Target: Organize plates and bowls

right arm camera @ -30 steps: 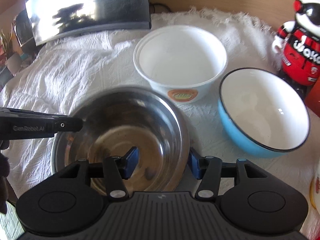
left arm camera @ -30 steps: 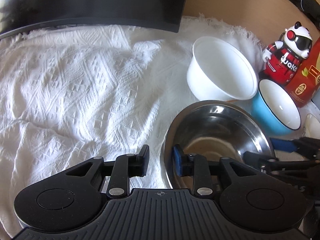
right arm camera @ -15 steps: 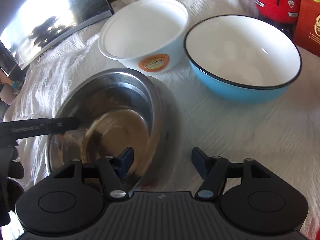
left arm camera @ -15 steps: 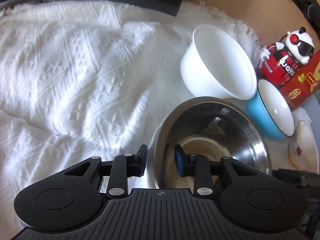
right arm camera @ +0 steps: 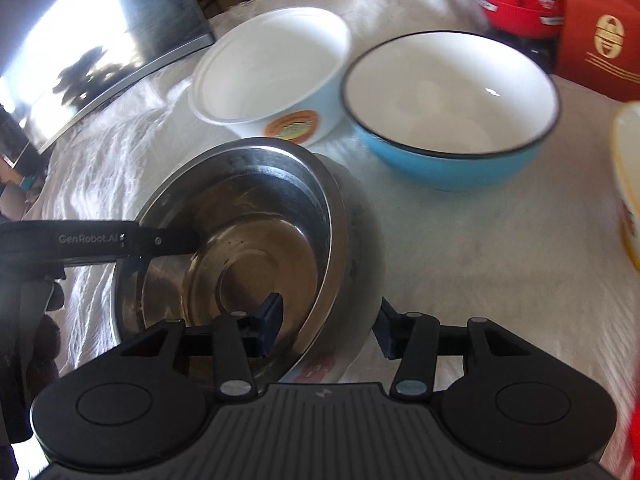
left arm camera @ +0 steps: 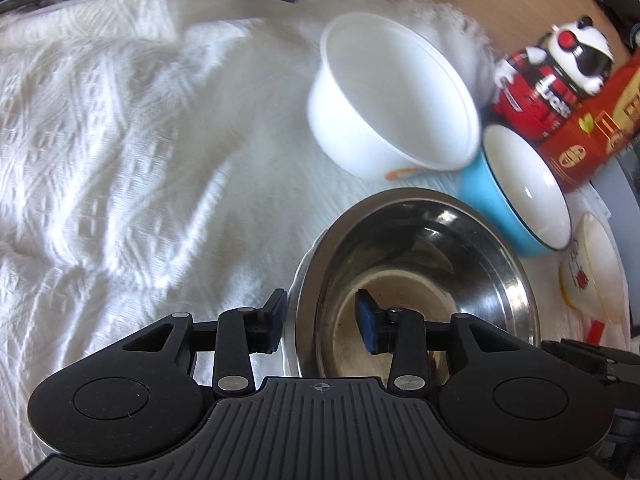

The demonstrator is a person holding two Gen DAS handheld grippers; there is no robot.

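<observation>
**Both grippers straddle the steel bowl's rim**

My left gripper [left arm camera: 322, 322] is opening, pads clear of the steel bowl [left arm camera: 416, 276] rim at lower centre. My right gripper [right arm camera: 326, 326] is closing around the near rim without pressing. White bowl [right arm camera: 272, 76] and blue bowl [right arm camera: 452, 100] sit upper right.

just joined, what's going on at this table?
A person with handheld tongs in each hand is sorting bowls on a white textured cloth. Both work the round stainless steel bowl, which seems to sit on a white plate. The left tongs straddle its rim with jaws opening; the right tongs straddle its opposite rim, closing, pads not yet pressing. A white plastic bowl and a blue enamel bowl stand behind.
</observation>
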